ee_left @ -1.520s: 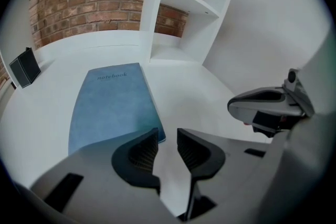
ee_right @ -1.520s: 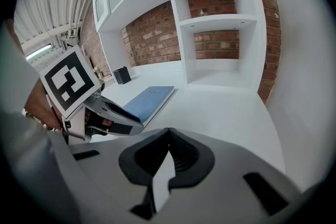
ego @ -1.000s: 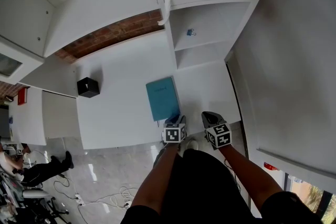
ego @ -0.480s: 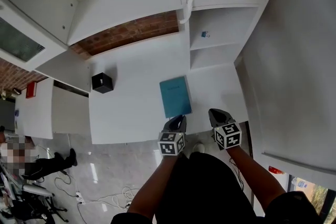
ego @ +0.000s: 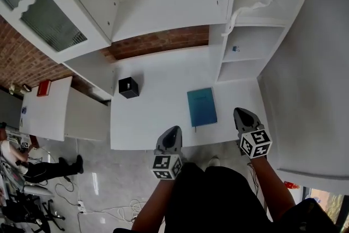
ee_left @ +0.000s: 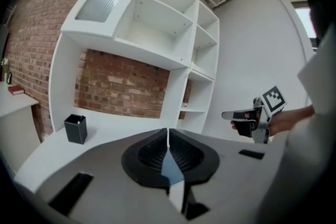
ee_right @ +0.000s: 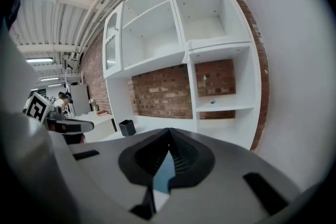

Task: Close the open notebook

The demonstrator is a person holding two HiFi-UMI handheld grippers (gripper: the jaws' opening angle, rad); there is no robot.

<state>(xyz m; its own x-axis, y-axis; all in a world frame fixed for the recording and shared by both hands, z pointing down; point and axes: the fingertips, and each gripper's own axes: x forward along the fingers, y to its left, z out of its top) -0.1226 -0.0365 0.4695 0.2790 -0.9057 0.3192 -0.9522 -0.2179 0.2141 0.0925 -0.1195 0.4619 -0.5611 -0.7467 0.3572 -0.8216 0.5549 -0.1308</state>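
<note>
Teal rectangular notebook [ego: 202, 107] lies shut near white counter [ego: 158, 90] front edge, task looks done; left gripper [ego: 173, 130] just closed, right gripper [ego: 243, 112] pinched together, both empty

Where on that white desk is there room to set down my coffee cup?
Most of the desk is bare: the wide stretch between the black box and the closed teal notebook, and the strip between that notebook and the right wall. Nowhere is crowded.

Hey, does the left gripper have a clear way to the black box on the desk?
Probably yes. The black box stands alone on the desk, with nothing between it and the left gripper; the notebook lies off to the side.
</note>
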